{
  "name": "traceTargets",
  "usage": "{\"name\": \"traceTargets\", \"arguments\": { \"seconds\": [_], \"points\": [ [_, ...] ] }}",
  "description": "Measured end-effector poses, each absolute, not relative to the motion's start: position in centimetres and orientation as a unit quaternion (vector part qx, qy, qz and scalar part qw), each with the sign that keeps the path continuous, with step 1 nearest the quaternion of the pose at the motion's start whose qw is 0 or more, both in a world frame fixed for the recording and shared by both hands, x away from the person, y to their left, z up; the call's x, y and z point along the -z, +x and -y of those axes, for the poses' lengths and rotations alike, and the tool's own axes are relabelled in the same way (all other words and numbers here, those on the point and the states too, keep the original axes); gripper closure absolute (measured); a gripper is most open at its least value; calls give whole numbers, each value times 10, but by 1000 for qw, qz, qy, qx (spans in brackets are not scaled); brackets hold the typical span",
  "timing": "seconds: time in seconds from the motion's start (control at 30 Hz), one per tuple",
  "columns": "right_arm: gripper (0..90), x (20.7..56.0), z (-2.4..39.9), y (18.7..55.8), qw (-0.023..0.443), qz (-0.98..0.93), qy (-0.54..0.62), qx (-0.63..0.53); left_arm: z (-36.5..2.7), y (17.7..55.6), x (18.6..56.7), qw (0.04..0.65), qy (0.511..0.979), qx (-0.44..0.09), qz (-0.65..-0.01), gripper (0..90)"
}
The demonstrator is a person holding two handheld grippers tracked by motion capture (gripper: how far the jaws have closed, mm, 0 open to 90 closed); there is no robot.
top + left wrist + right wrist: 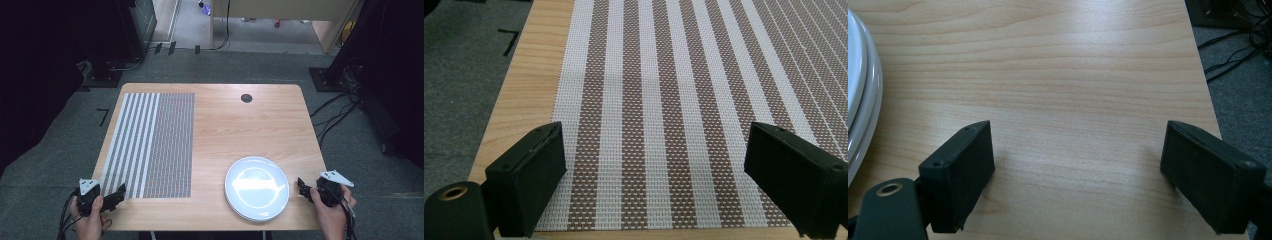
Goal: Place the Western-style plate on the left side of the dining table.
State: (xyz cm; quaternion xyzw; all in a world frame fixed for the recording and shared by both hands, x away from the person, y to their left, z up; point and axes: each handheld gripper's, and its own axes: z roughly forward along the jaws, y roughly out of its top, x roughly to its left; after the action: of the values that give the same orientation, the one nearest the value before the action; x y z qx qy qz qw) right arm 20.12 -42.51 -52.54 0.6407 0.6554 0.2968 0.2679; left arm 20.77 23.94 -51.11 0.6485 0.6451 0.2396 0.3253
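While both grippers gape empty, left gripper (114, 196) overhangs the striped woven placemat (150, 145) (near edge), right gripper (303, 189) just beside the stacked white round plates (256, 187)

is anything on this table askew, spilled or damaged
Nothing stands out. The striped placemat lies flat and square to the table, the stacked white plates sit evenly, and both grippers, left and right, are open and empty.

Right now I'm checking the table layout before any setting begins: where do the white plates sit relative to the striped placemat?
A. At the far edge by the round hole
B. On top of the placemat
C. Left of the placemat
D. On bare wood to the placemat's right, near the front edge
D: in the high view the white plates rest on bare wood, apart from the striped placemat, close to the right claw.
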Motion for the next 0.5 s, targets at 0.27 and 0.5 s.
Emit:
{"name": "traceTargets", "arguments": {
  "seconds": [0.27, 0.5],
  "points": [
    [132, 525, 425, 201, 268, -655, 641, -297, -237, 206, 507, 335, 647, -231, -645, 97],
    [131, 525, 425, 201, 268, -655, 641, -297, -229, 205, 502, 345, 647, -232, -639, 97]
  ]
}}
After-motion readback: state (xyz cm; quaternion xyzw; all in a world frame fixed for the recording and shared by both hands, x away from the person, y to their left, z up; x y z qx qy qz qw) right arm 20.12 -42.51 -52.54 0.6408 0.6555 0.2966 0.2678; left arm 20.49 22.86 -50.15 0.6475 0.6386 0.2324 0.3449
